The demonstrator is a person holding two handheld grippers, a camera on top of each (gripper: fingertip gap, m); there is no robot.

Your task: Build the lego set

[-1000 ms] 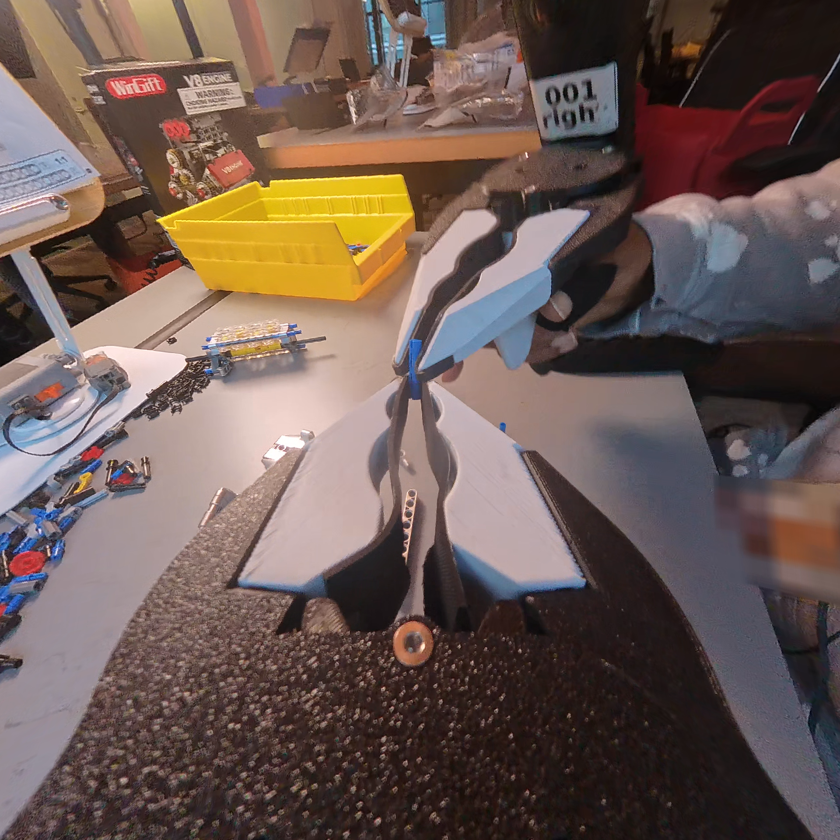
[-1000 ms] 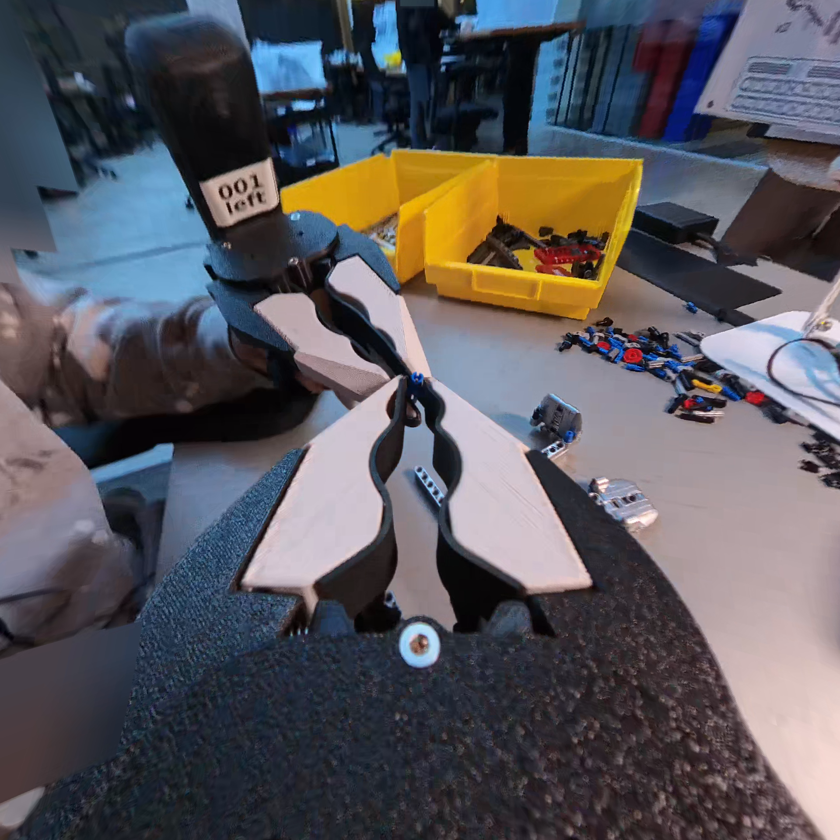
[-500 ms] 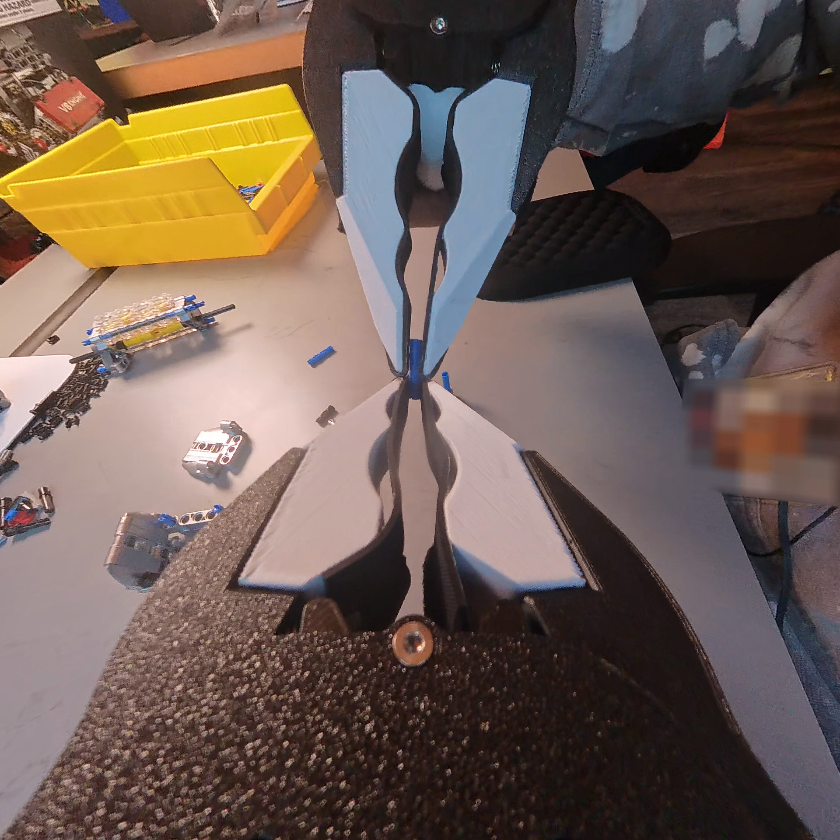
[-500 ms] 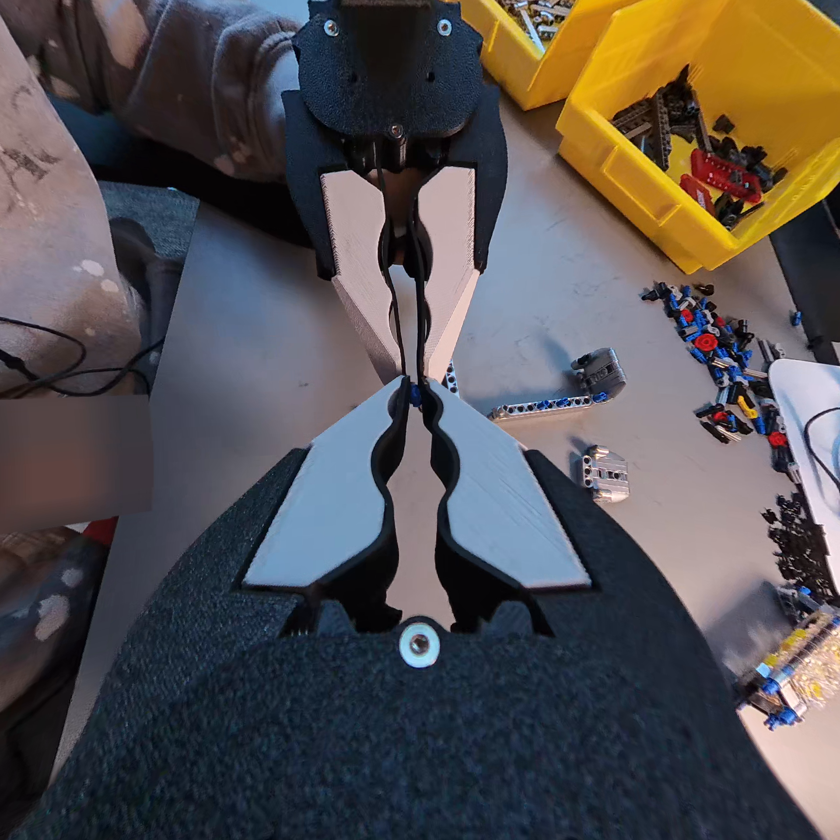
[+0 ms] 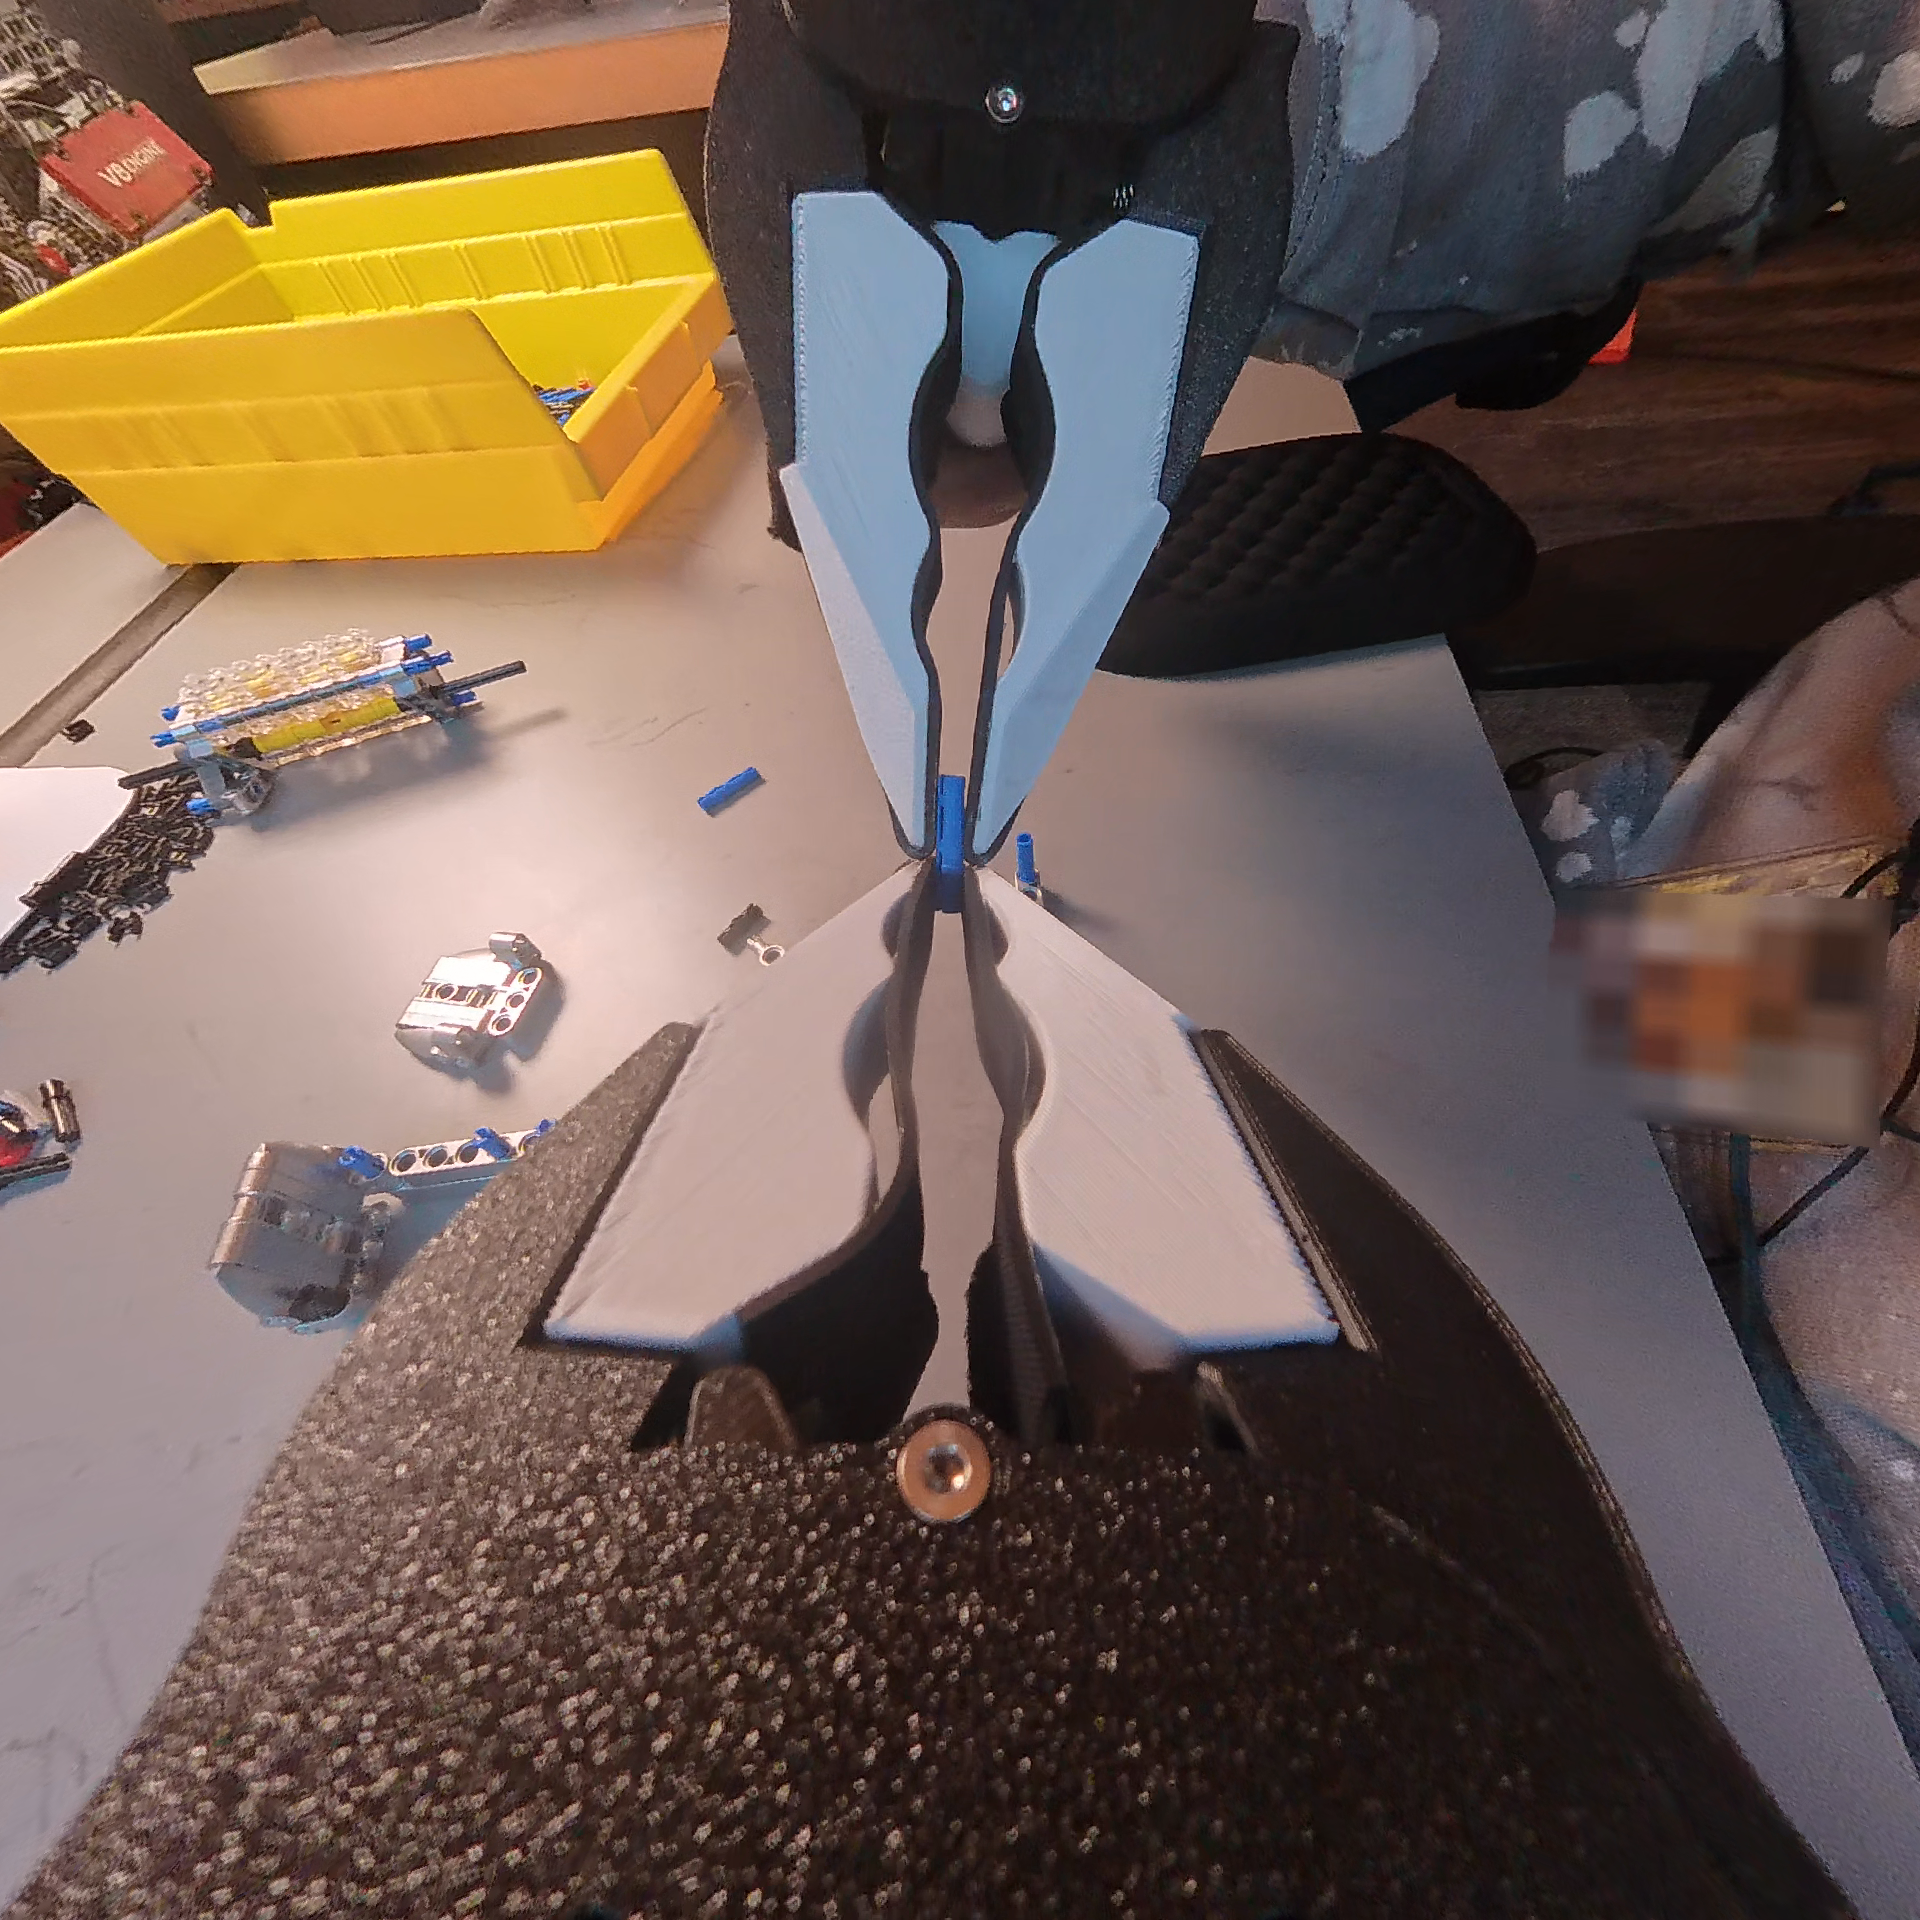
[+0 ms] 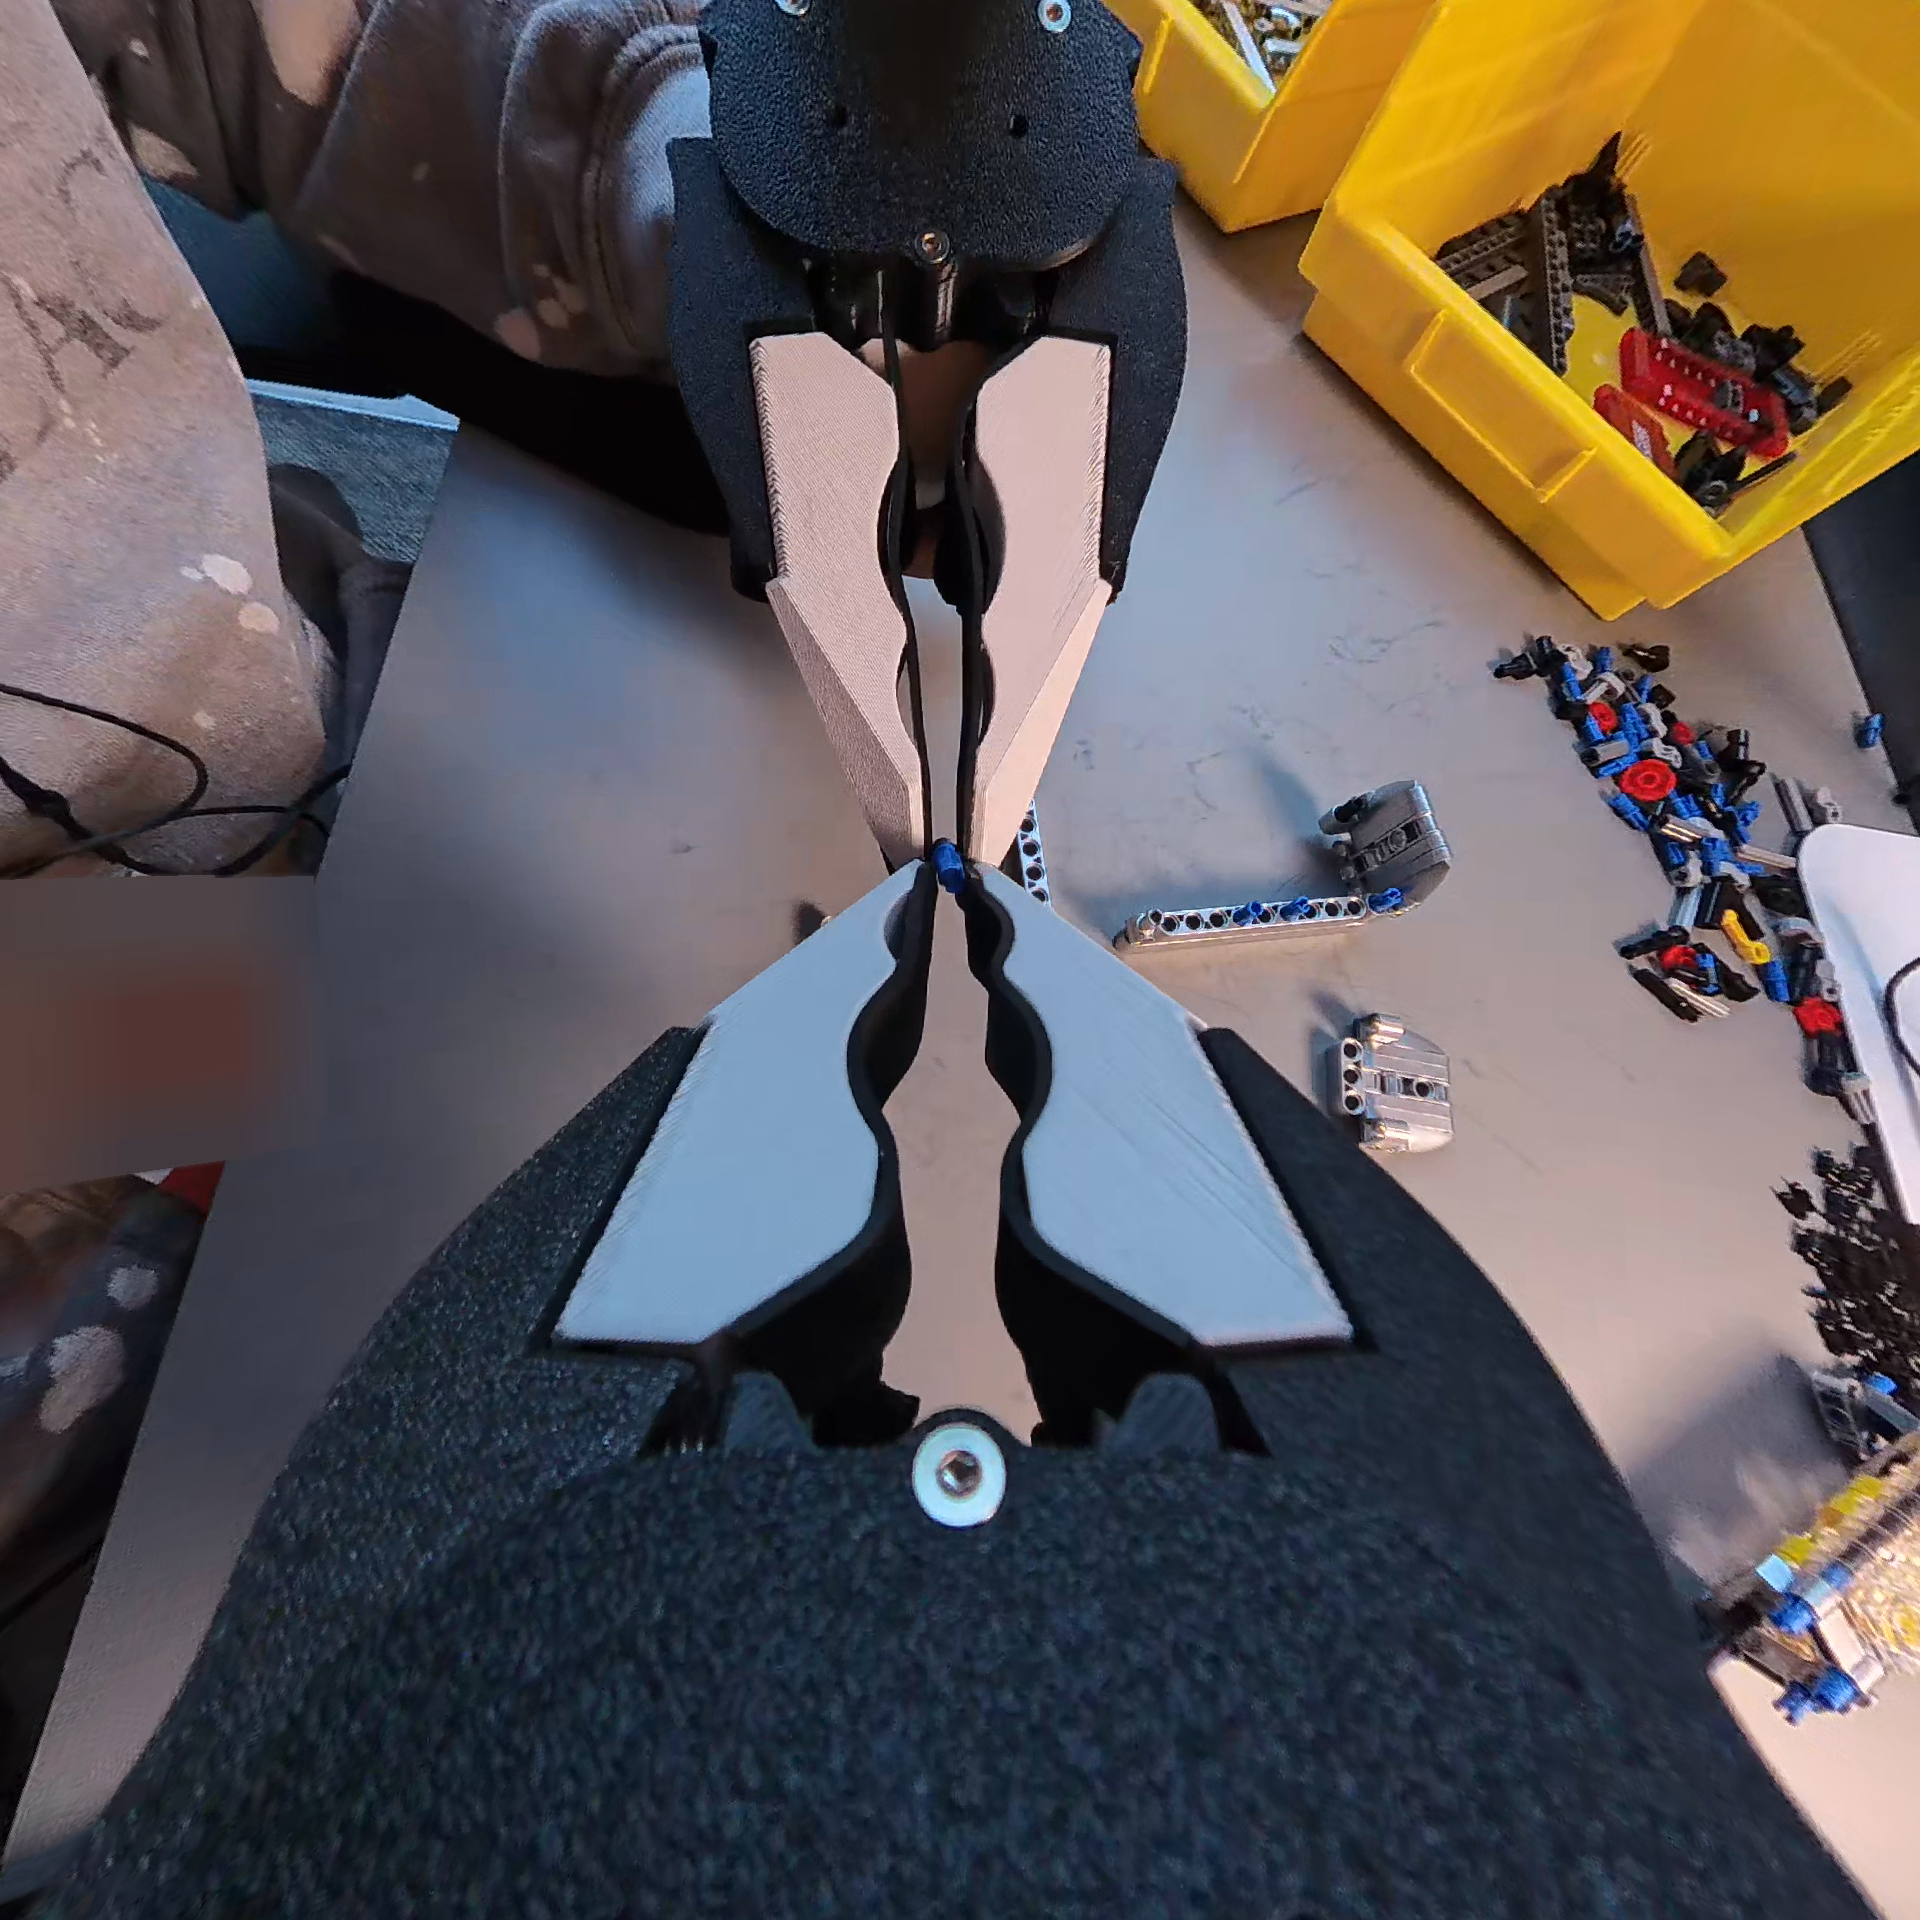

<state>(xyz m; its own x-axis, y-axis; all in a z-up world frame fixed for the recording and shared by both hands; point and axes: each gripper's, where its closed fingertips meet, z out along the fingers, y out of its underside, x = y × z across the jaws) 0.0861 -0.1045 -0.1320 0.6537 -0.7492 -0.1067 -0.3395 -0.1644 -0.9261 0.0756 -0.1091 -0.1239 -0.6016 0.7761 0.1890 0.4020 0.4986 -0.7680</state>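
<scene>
My two grippers meet tip to tip above the grey table [image 5: 1247, 831]. In the left wrist view my left gripper [image 5: 943, 885] is shut on the near end of a small blue pin [image 5: 945, 836]. The right gripper [image 5: 943, 847] comes straight down from the top of that view and is shut on the pin's far end. In the right wrist view my right gripper [image 6: 943, 885] pinches the same blue pin [image 6: 945, 864], and the left gripper [image 6: 943, 847] faces it head-on. Most of the pin is hidden between the pads.
Left wrist view: yellow bin [image 5: 364, 416], clear-and-yellow assembly [image 5: 312, 696], two grey blocks [image 5: 473, 997] [image 5: 301, 1236], loose blue pin [image 5: 727, 790], table edge at right. Right wrist view: yellow bins with parts [image 6: 1507, 436], grey beam [image 6: 1247, 920], scattered small parts [image 6: 1683, 790]. Both grippers' tips are close together, under 4 cm apart.
Both grippers have tilted down toward the table and swung from an angled meeting to a straight head-on line. They stay shut on the blue pin; little differs over the last half second.
</scene>
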